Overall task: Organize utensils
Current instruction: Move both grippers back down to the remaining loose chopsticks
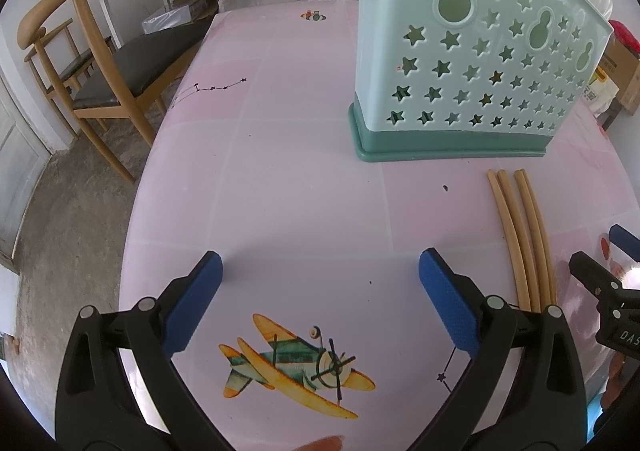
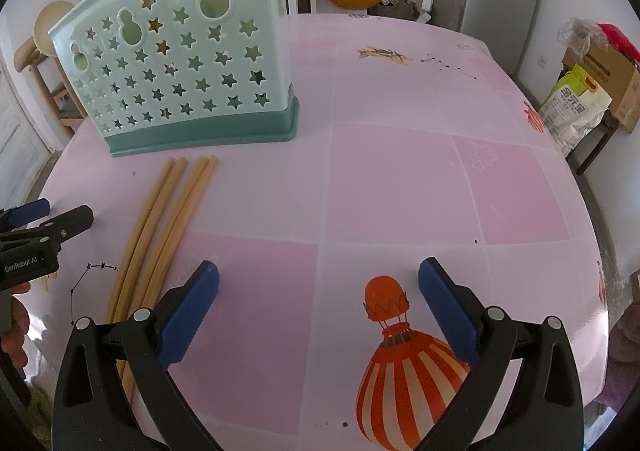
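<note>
On the pink patterned tablecloth (image 2: 400, 179), four long tan chopsticks (image 2: 168, 219) lie side by side, flat and loose, with their far tips just short of the dark green base of the utensil holder (image 2: 188, 63). That holder is a pale green plastic caddy pierced with star cut-outs, standing upright towards the far side of the table; one more tan stick appears to poke up behind its rim, though little of it shows. Between the two grippers is where the chopsticks rest: to the right of the left gripper (image 1: 320, 291) and to the left of the right gripper (image 2: 318, 299).

Both claws are spread wide with nothing between their blue pads (image 2: 188, 315); each hovers above bare cloth, the left over a printed aeroplane (image 1: 296, 363), the right beside a printed balloon (image 2: 400, 363). In the right wrist view, the near ends of the sticks pass under the right gripper's left finger, though whether they touch it cannot be told.

By their look the chopsticks are light, stiff and smooth, likely to roll or skid on the glossy cloth and to pivot if pinched near one end. A pinch across the middle of their length, taking one or a pair at a time, would probably hold them steadiest, leaving a free end to lower into the caddy. Lying so close together, they may scatter if a pad nudges the neighbours. None of these four is yet lifted.
</note>
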Demonstrator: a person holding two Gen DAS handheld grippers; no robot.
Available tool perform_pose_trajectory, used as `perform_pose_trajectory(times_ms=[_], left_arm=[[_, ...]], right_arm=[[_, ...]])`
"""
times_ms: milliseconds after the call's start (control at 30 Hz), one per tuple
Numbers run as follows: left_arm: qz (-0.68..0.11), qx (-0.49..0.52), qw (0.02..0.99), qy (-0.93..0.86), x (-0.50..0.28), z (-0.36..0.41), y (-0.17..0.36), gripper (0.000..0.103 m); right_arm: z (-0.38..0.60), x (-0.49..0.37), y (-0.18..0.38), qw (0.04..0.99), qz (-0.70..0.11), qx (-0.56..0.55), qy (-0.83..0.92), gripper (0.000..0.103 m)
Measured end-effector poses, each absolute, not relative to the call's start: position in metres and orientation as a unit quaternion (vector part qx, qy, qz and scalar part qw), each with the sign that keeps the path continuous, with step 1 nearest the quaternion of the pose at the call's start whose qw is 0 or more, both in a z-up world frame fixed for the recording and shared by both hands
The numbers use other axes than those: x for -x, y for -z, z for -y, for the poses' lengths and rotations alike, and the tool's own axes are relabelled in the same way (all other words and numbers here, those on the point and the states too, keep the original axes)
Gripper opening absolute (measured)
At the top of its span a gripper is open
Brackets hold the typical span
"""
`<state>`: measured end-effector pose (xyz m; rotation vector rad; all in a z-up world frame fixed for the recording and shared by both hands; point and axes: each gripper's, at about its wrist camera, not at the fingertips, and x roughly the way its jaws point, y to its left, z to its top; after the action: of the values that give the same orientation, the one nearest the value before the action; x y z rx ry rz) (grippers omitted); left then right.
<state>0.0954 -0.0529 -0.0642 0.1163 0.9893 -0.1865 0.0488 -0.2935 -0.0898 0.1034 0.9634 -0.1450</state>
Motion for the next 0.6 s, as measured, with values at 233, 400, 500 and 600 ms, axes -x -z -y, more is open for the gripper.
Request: perform_pose_trajectory(times_ms=[233, 400, 500, 600], left_arm=[[-0.464, -0.059, 0.880, 0.079, -0.094, 0.059, 0.064, 0.096], [-0.457, -0.054, 0.883, 0.093, -0.096, 0.062, 0.065, 0.096], [-0.452, -0.055, 0.885, 0.095, -0.095, 0.062, 0.065, 0.096], [-0.429, -0.079, 0.893, 0.111, -0.091, 0.066, 0.066, 0.096]], right_arm=[[0.292, -0.048, 0.090, 0.875, -0.478, -0.045, 0.060, 0.097], [0.291, -0.047, 0.090, 0.871, -0.486, -0.043, 0.056, 0.097], [0.291, -0.046, 0.089, 0.870, -0.488, -0.047, 0.061, 0.097], [0.291, -0.045, 0.090, 0.872, -0.483, -0.047, 0.062, 0.097]])
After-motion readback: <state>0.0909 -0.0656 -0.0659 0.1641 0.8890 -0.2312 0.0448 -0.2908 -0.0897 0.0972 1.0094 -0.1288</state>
